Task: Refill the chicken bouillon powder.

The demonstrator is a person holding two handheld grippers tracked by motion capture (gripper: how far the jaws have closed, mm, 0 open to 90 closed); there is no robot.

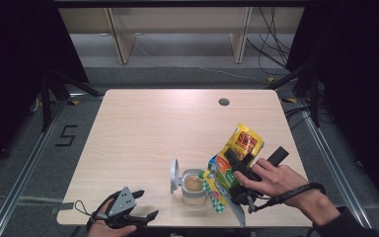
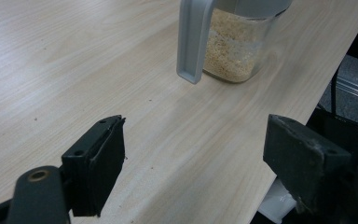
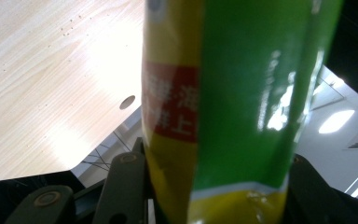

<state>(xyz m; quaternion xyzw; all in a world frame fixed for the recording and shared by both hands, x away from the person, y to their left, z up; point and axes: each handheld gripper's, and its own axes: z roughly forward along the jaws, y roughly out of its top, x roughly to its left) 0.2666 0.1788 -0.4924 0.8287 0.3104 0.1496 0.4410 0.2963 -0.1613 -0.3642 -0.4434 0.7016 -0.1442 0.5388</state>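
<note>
The right gripper (image 1: 238,174) is clamped on a green and yellow bag (image 1: 234,157), its two jaws pressing the bag's sides. In the right gripper view the bag (image 3: 233,93) rises straight up from between the jaws, green on one face, yellow down one edge, with a red label bearing white characters. In the high view the bag is tilted, its lower end down over the rim of a clear jar (image 1: 194,187) and its upper end up and away from the person. The right hand (image 1: 271,178) wraps the gripper's handle, and a cable loops around the wrist. The jar stands just beside this gripper, on the side toward the other hand, near the table's (image 1: 143,128) front edge. It holds a tan, grainy filling, and its grey lid (image 1: 174,176) stands flipped open on the side away from the bag. Beyond the bag in the right gripper view lie the bare wood and a small round hole (image 3: 127,102) near the table's far edge. The left gripper (image 1: 140,212) sits low at the front edge, well apart from the jar, its jaws spread wide with nothing between them. In the left gripper view the jar (image 2: 230,44) stands ahead of those jaws and past them, with the lid (image 2: 193,39) hanging down on the near side. The left hand (image 1: 109,222) grips the handle from below.
</note>
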